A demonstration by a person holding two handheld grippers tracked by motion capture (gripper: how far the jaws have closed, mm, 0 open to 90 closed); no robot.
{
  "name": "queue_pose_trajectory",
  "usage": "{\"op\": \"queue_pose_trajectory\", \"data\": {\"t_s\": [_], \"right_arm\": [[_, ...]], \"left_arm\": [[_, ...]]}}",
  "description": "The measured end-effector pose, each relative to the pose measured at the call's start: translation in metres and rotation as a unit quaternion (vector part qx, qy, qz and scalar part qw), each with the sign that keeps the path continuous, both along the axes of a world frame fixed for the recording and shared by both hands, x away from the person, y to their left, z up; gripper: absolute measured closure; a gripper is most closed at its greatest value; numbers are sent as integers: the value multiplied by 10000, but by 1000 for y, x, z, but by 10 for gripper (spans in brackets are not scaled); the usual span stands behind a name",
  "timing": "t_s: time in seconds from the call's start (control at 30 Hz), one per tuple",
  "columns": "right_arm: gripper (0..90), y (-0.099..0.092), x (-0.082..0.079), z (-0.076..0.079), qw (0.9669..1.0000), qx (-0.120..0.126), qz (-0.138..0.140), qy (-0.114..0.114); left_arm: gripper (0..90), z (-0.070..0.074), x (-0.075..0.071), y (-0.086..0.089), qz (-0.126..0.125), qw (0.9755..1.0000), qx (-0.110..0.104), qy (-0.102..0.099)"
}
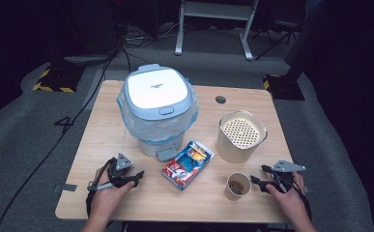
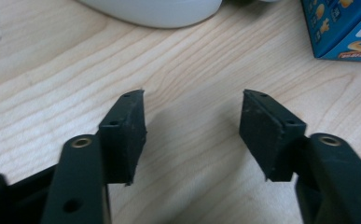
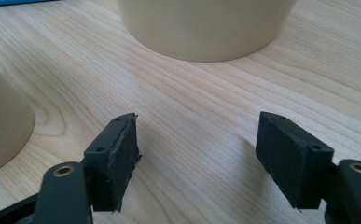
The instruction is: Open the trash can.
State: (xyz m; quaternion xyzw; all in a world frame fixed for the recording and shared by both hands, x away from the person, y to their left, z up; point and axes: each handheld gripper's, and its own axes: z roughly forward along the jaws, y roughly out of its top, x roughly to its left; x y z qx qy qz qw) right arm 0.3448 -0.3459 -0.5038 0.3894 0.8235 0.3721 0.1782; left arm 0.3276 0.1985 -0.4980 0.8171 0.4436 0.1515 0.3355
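**Both grippers rest open near the front edge of the tabletop**

We hold the left gripper [image 1: 135,177] near the front left corner of the tabletop [image 1: 102,121], its jaws apart with only bare wood between them; in the left gripper view [image 2: 192,123] the same gap shows, with the pads clear of everything; just beyond it stands the white bin [image 1: 156,108], lid shut and lined with a clear bag, towards the back edge left of centre, its base [image 2: 155,11] showing at the top of that view; the blue snack box [image 1: 187,164] lies flat near the middle of the front half, just beside the bin's foot, and its corner [image 2: 343,28] shows at the upper right of the left gripper view; the paper cup [image 1: 237,186] stands upright near the front edge, right of centre, with something brown inside; the beige canister [image 1: 241,135] with a perforated top stands behind it; we hold the right gripper [image 1: 259,175] near the front right corner, just beside the cup but not touching it, jaws apart and empty; in the right gripper view [image 3: 197,140] the cup's wall [image 3: 1,121] sits at the left and the canister's base [image 3: 206,28] ahead.
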Motion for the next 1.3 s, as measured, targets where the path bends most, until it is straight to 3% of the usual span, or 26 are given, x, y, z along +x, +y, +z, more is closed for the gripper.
{"op": "queue_pose_trajectory", "data": {"t_s": [0.1, 0.23, 0.57, 0.67, 0.77, 1.0, 1.17, 1.3], "right_arm": [[299, 0, 0, 0, 10000, 1, 0, 0], [299, 0, 0, 0, 10000, 0, 0, -1], [299, 0, 1, 0, 10000, -2, 53, 4], [304, -1, 2, 0, 10000, -2, 98, -2], [306, -1, 3, 0, 9999, 0, 101, -2], [312, -1, 4, 0, 9999, -14, 162, -14], [390, -1, 2, 0, 9996, 15, 286, -61], [416, -1, 2, 0, 9995, 21, 322, -61]], "left_arm": [[436, 3, -1, 0, -6, 9999, -96, 45], [459, 11, -4, 1, -122, 9996, -263, -47], [558, 30, -3, 3, -496, 9975, -497, -37], [592, 42, -4, 4, -695, 9955, -644, -101], [605, 49, -5, 4, -767, 9947, -657, -181], [626, 73, -5, -2, -1064, 9903, -811, -376], [636, 93, -1, -7, -1334, 9862, -812, -543], [637, 103, 1, -7, -1337, 9846, -926, -644]]}}
